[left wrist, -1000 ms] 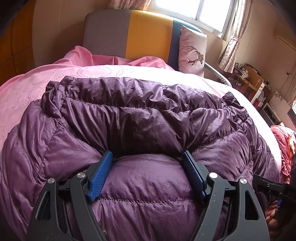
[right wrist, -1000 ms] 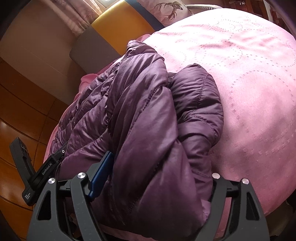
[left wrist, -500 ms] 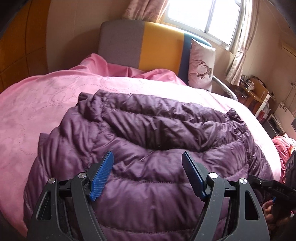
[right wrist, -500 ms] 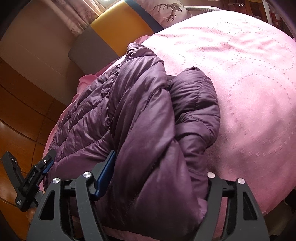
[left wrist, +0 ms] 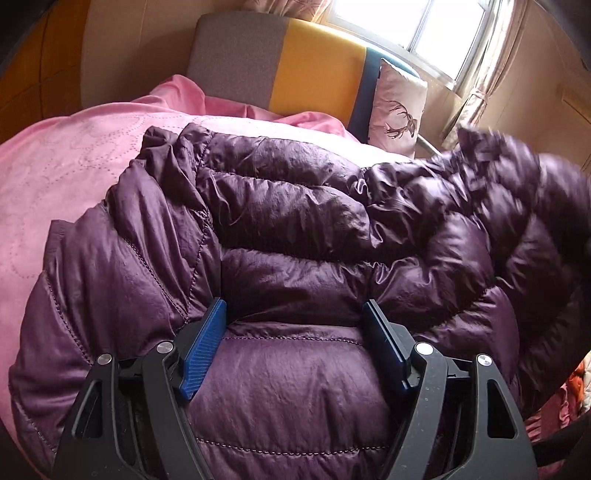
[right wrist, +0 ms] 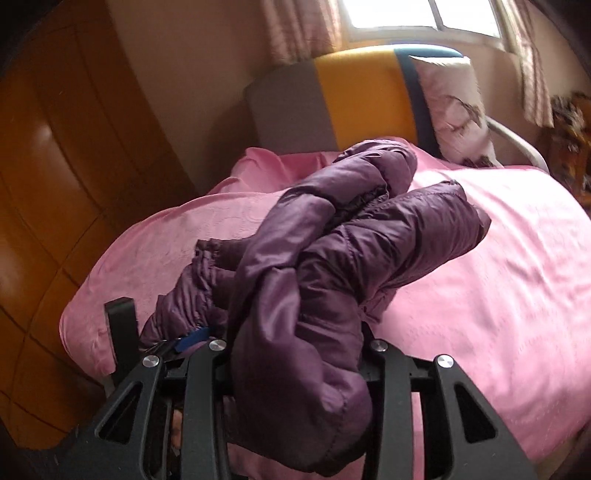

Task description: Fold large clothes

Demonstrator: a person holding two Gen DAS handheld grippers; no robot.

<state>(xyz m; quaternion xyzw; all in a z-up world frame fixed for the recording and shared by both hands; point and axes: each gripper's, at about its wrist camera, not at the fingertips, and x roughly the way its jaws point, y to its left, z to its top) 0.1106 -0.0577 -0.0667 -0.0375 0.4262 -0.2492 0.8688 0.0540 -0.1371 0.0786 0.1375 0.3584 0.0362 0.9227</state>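
Note:
A purple down jacket (left wrist: 295,206) lies across the pink bed cover (left wrist: 55,177). My left gripper (left wrist: 295,310) stands open and wide, its blue pads (left wrist: 203,343) sunk into the puffy near edge, a bulge of jacket between them. The jacket's right side (left wrist: 517,206) is raised and blurred. In the right wrist view, my right gripper (right wrist: 299,332) has its jaws closing on a thick bundle of the jacket (right wrist: 332,258), held up off the bed; the fabric hides its pads. The left gripper's blue pad (right wrist: 192,338) shows low at the left there.
A grey, yellow and blue headboard (left wrist: 280,62) and a deer-print pillow (left wrist: 399,110) stand at the bed's far end. An orange wooden wardrobe (right wrist: 55,184) runs along the left. A window (left wrist: 443,33) with curtains is behind, and cluttered furniture (right wrist: 569,140) at far right.
The right gripper has risen and rolled with the jacket's side in it, its jaws narrower. The left gripper, over the jacket half a second ago, now presses into its near edge.

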